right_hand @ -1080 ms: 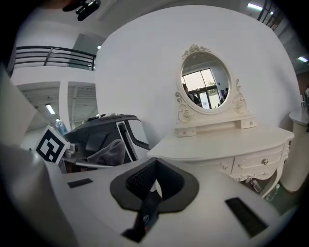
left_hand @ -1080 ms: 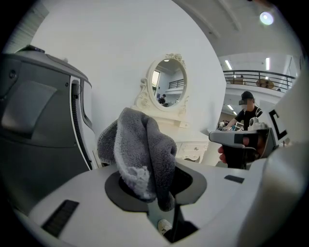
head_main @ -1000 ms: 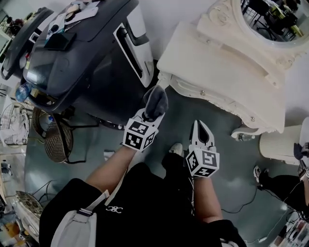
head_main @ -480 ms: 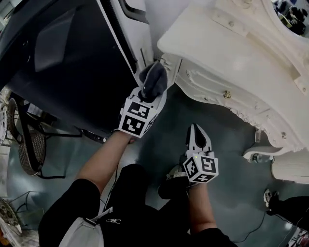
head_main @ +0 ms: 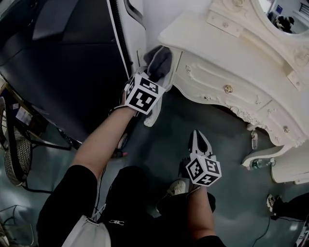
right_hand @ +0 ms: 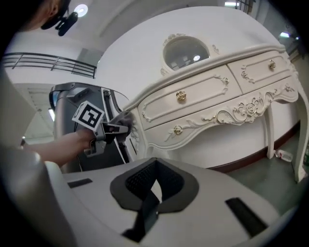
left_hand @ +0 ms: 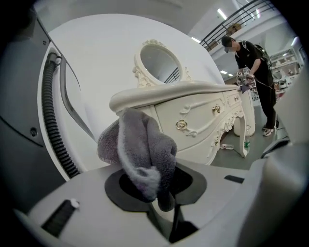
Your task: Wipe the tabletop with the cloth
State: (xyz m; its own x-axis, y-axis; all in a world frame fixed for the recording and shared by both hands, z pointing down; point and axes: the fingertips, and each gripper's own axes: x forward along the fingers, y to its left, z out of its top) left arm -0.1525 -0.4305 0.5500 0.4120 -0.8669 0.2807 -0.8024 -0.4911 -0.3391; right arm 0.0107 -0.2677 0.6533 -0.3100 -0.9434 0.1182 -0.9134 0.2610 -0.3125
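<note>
Grey cloth [head_main: 158,61] pinched in left hand-held gripper [head_main: 152,73] — near cream tabletop [head_main: 207,41], right hand-held gripper [head_main: 199,137] pressed together

we see bright, even indoor light | ceiling lamps [left_hand: 223,13] glare overhead | gripper views bend like fisheye, corners go dark | cloth [left_hand: 145,144] fairly sharp | head view slightly soft

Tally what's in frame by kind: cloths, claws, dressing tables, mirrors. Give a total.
Grey cloth: 1
Claws: 2, the left claw shut on the cloth, the right claw shut on nothing
White dressing table: 1
Oval mirror: 1
Total: 5
</note>
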